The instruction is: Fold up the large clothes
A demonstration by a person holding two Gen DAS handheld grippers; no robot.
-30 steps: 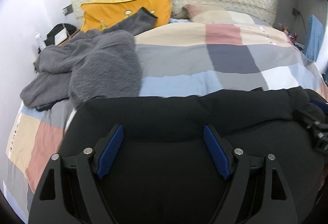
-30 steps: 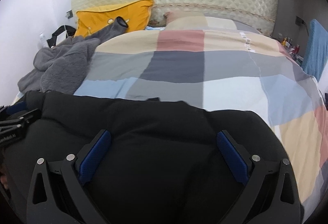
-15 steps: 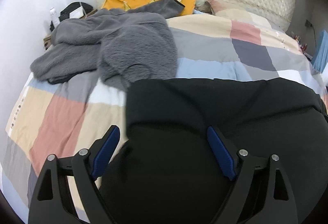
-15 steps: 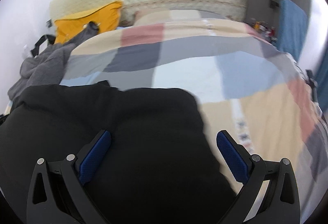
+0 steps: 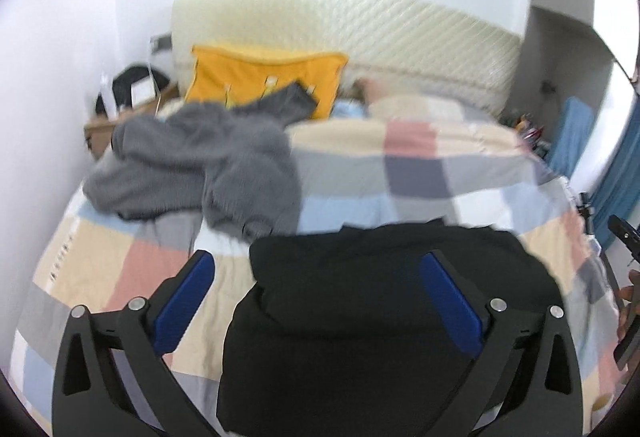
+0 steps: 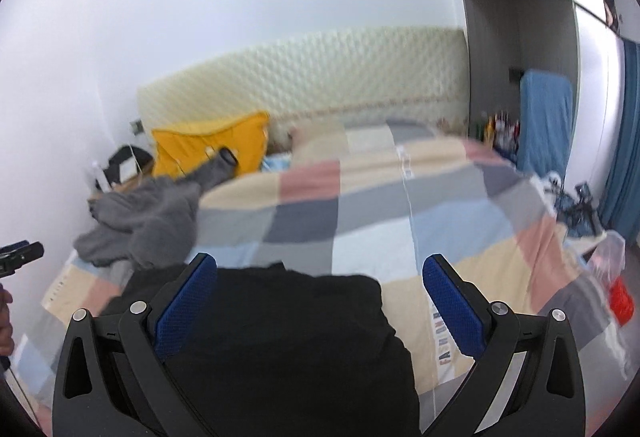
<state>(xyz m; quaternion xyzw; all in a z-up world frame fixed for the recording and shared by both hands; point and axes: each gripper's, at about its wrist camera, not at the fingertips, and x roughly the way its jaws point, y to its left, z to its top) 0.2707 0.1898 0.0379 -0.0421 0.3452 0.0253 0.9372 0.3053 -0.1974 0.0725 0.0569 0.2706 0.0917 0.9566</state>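
Observation:
A folded black garment [image 5: 380, 301] lies on the checked bedspread [image 5: 420, 173] near the bed's front edge; it also shows in the right wrist view [image 6: 288, 337]. My left gripper [image 5: 316, 301] is open and empty, raised above the garment. My right gripper [image 6: 320, 301] is open and empty, also raised above it. A crumpled grey fleece garment [image 5: 200, 165] lies at the bed's left, also in the right wrist view [image 6: 148, 213].
A yellow pillow [image 5: 264, 81] leans on the cream headboard [image 5: 360, 33]. A bedside table with a black bag [image 5: 128, 85] stands left. A blue towel [image 6: 544, 117], bottles and a plastic bag [image 6: 612, 277] are to the right of the bed.
Both grippers have lifted up and pulled back from the black garment, so more of the bed and wall shows. The garment stays lying folded on the bed.

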